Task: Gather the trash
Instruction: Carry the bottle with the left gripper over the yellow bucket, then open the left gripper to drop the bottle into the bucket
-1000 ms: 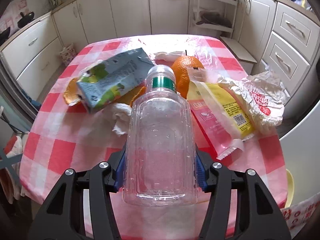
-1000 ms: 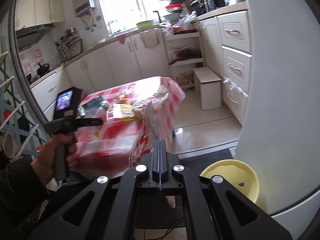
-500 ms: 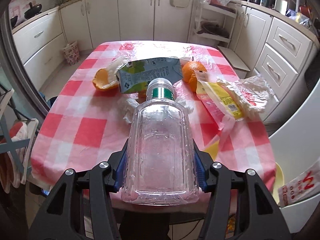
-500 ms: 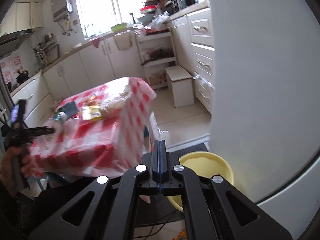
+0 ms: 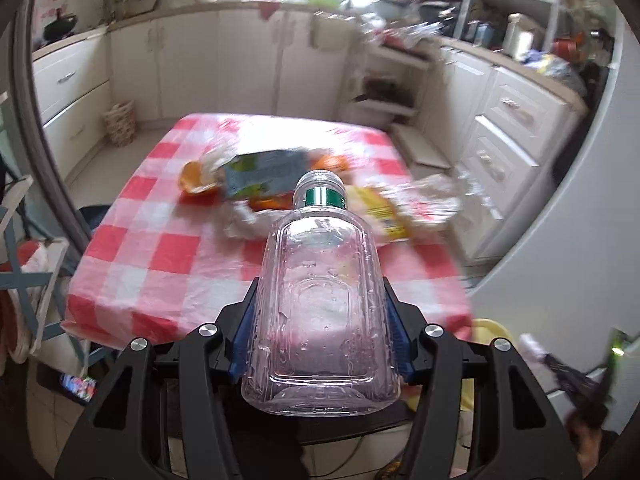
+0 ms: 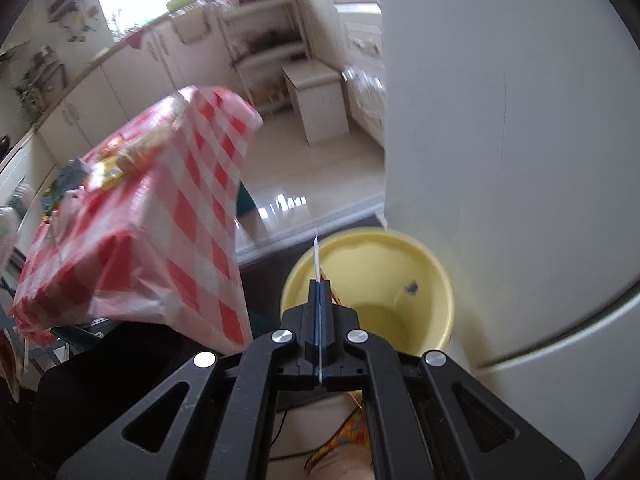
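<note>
My left gripper [image 5: 320, 320] is shut on a clear plastic bottle [image 5: 320, 304] with a green neck band, held up in front of the checked table [image 5: 160, 248]. On the table lie a juice carton [image 5: 264, 174], orange peel [image 5: 192, 178], a yellow wrapper [image 5: 380, 216] and a crinkled white wrapper [image 5: 432, 200]. My right gripper [image 6: 320, 292] is shut on a thin wrapper [image 6: 317, 256], seen edge-on, over the near rim of a yellow bin [image 6: 368, 280] on the floor. The bin's edge also shows in the left wrist view [image 5: 490, 330].
A white fridge [image 6: 500, 140] stands right beside the bin. The red checked tablecloth [image 6: 160, 220] hangs to the bin's left. White cabinets [image 5: 516, 128] and a low stool [image 6: 320, 96] line the tiled floor beyond.
My left gripper has pulled back and up from the table with the bottle. My right gripper has swung down and right, bringing the wrapper over the yellow bin.
</note>
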